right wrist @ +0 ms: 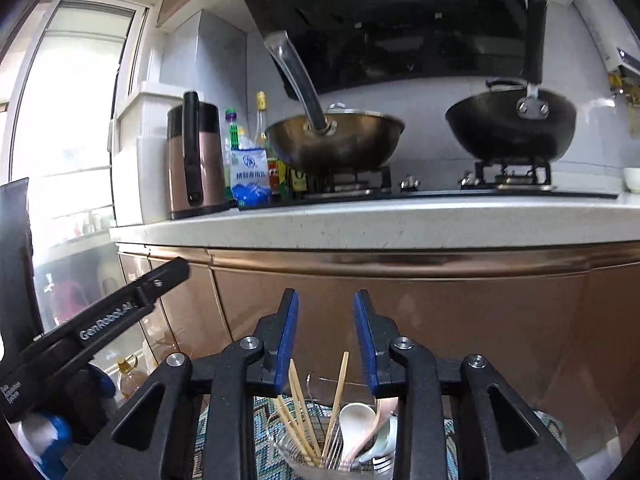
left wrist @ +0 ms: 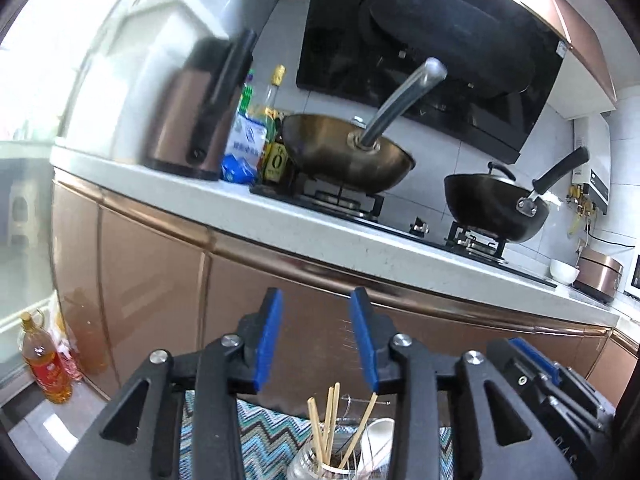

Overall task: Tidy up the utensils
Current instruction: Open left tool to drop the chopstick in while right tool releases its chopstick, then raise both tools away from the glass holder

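Observation:
Both grippers hover above a clear glass holder point(right wrist: 316, 460) standing on a zigzag-patterned cloth point(left wrist: 272, 424). Several wooden chopsticks point(right wrist: 300, 408) stick up out of the holder, next to a white ceramic spoon point(right wrist: 356, 424) and a pinkish spoon point(right wrist: 385, 412). My left gripper point(left wrist: 318, 300) is open, its blue pads apart with only the cabinet front behind them; the chopsticks point(left wrist: 326, 424) sit below its jaws. My right gripper point(right wrist: 326, 300) is open too, with nothing between its pads. Neither gripper touches the utensils.
A white counter point(right wrist: 360, 220) over copper cabinet doors point(right wrist: 440, 312) faces me. It carries a brass wok point(right wrist: 336, 140), a black wok point(right wrist: 512, 124), a copper kettle point(right wrist: 196, 160) and condiment bottles point(right wrist: 250, 176). An oil bottle point(left wrist: 46, 364) stands on the floor at left.

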